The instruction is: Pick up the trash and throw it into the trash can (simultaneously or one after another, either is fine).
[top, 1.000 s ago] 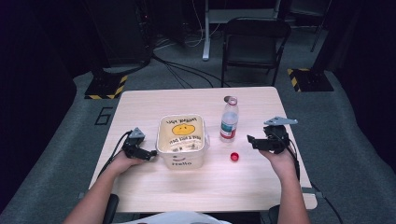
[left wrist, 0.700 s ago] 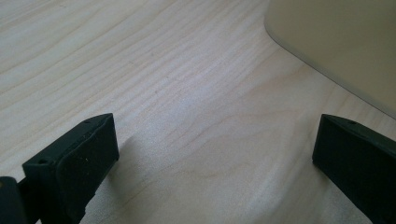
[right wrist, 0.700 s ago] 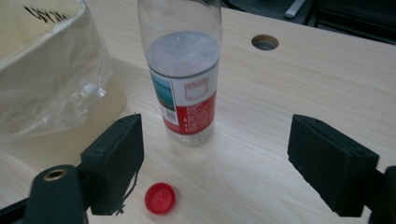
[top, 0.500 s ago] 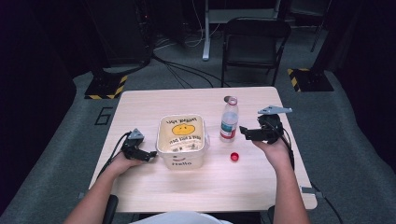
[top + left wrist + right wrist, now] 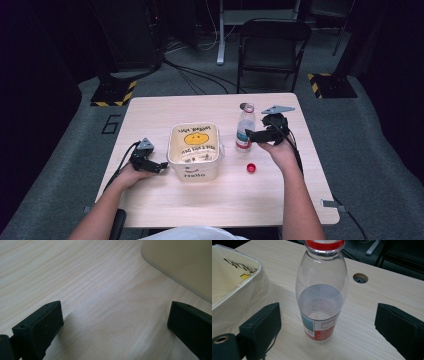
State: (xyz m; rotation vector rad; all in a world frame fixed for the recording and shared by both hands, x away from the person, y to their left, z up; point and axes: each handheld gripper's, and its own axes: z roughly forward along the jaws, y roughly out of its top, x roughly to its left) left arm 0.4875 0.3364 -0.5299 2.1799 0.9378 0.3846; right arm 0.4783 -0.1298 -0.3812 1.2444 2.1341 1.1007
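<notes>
Bottle (image 5: 244,129) stands upright on the desk (image 5: 210,200), at about 1 o'clock from the desk's middle, just right of the tub (image 5: 194,151). It is clear plastic, uncapped, with a red ring at the neck, a red and white label low on its body, and water up to roughly half its height. In the right gripper view the bottle (image 5: 321,295) stands ahead between the two fingers (image 5: 262,325), which are spread wide on either side and do not touch it; they have just been opening.

The right gripper (image 5: 256,135) sits at 3 o'clock of the bottle in the high view, close beside it and pointing toward it, held in the person's right hand (image 5: 280,150). A red cap (image 5: 251,168) lies on the desk at 5 o'clock of the bottle, near it but apart.

The tub is cream, with a yellow smiling face and dark writing inside and the word "Hello" on its near wall. In the right gripper view its wall (image 5: 234,302) stands just left of the bottle. A round hole (image 5: 360,278) in the desk shows at 1 o'clock of the bottle.

The left gripper (image 5: 159,166) rests at 9 o'clock of the tub, low by the desk, held in the left hand (image 5: 131,174). Its fingers (image 5: 40,327) are spread wide over bare wood, with the tub's corner (image 5: 180,262) ahead at 1 o'clock.
</notes>
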